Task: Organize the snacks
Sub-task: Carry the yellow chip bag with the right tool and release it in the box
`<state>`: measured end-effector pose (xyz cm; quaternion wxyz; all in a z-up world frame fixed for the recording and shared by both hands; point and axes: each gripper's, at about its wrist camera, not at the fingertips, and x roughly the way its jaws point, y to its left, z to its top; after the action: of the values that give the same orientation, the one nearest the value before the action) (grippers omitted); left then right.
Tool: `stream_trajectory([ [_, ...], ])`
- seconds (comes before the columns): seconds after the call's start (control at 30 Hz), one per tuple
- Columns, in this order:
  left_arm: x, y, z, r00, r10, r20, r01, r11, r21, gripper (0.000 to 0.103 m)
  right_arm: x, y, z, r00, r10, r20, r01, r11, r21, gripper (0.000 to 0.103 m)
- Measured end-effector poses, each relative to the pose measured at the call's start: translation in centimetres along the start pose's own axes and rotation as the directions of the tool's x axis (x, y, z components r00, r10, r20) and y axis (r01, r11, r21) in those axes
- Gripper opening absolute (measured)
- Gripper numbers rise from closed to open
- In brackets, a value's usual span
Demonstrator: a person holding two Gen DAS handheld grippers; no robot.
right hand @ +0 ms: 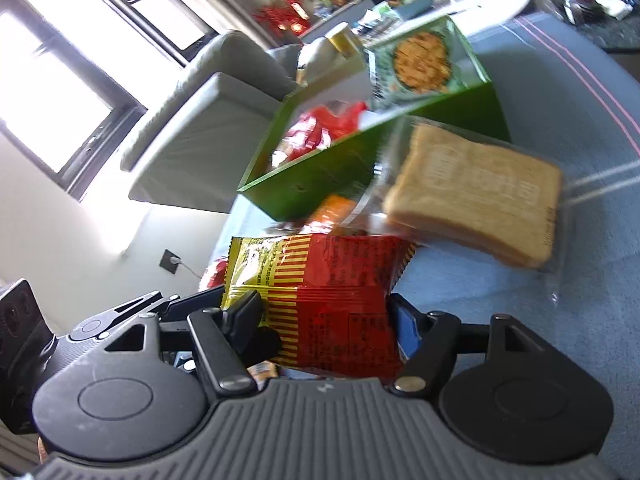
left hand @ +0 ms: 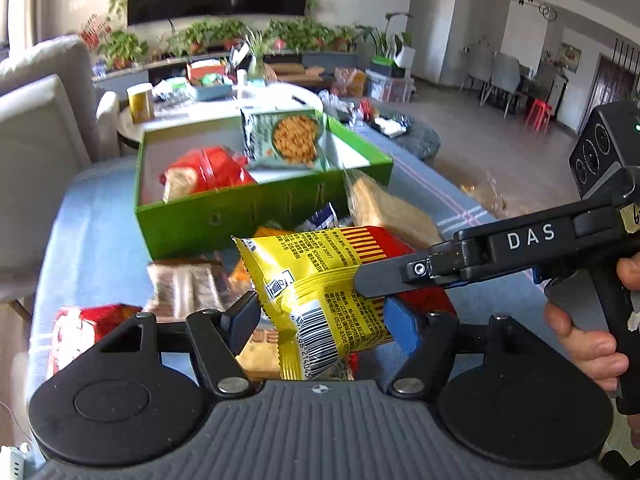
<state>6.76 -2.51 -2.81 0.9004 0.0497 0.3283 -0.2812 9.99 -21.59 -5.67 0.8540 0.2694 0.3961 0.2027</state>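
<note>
A yellow-and-red snack packet hangs above the blue-clothed table, and both grippers grip it. My left gripper is shut on its yellow barcode end, with pads against both sides. One finger of my right gripper crosses it from the right. In the right wrist view my right gripper is shut on the packet's red end. Behind stands an open green box holding a red packet and a green packet.
Bagged bread slices lie right of the box. A brown packet and a red packet lie near the front left. A grey armchair stands at left. A hand holds the right gripper's handle.
</note>
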Motion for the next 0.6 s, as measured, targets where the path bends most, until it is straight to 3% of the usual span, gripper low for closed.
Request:
stream_trajectory([
  [0.37,-3.0,0.3,2.6,0.987,0.054,0.152,-0.057,0.998,0.015,0.066,-1.4,3.4,3.3,0.995,0.057,0.088,-0.050,0.996,-0.073,0.064],
  [0.6,-0.9,0.6,5.5,0.980,0.073,0.182,-0.079,0.997,0.025,0.067,-1.4,3.8,5.9,0.989,0.039,0.140,-0.024,0.994,-0.108,0.064],
])
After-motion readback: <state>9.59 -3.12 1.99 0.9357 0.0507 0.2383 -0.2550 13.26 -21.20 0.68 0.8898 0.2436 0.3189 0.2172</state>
